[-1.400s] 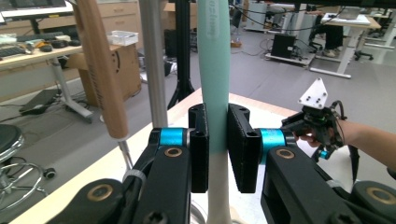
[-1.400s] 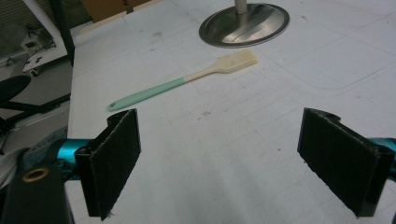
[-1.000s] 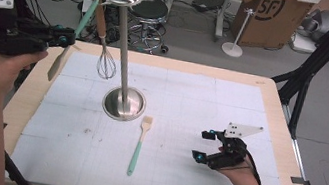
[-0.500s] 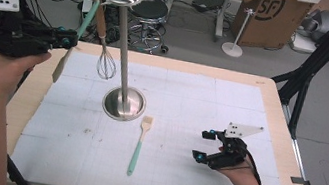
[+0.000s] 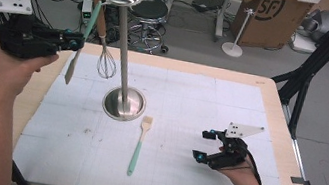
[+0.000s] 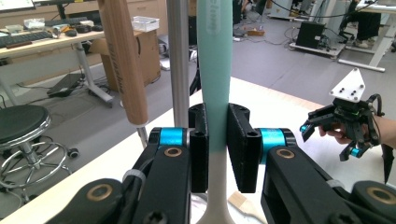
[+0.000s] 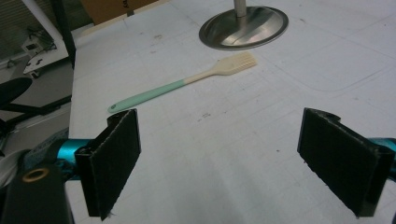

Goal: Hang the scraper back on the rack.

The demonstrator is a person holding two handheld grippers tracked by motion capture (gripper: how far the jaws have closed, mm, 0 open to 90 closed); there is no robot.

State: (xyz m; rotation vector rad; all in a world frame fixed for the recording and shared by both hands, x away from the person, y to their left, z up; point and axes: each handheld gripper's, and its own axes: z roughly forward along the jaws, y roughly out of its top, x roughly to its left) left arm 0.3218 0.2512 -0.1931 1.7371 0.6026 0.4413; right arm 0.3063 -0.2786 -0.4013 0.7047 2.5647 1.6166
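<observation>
At the left edge of the surface [image 5: 272, 105], the left hand-held gripper [image 5: 67, 42] is raised beside the steel stand [image 5: 123, 103], jaws clamped on the teal-handled spatula [image 5: 81, 43] at about mid-handle. In the left gripper view the 2 black jaws press both sides of the handle, right where teal turns to cream. The spatula hangs near vertical off the stand's top disc, blade down above the surface. The wooden-handled whisk [image 5: 105, 60] hangs just beside it off the same disc, apart from the jaws.

The right hand-held gripper [image 5: 206, 147] sits low on the right side of the surface, jaws spread wide with nothing between them; the right gripper view shows bare mat between the pads [image 7: 343, 154].

A basting brush [image 5: 139, 144] with a teal handle lies flat on the surface, bristle end just beside the stand's base, between the 2 grippers and well apart from both.
</observation>
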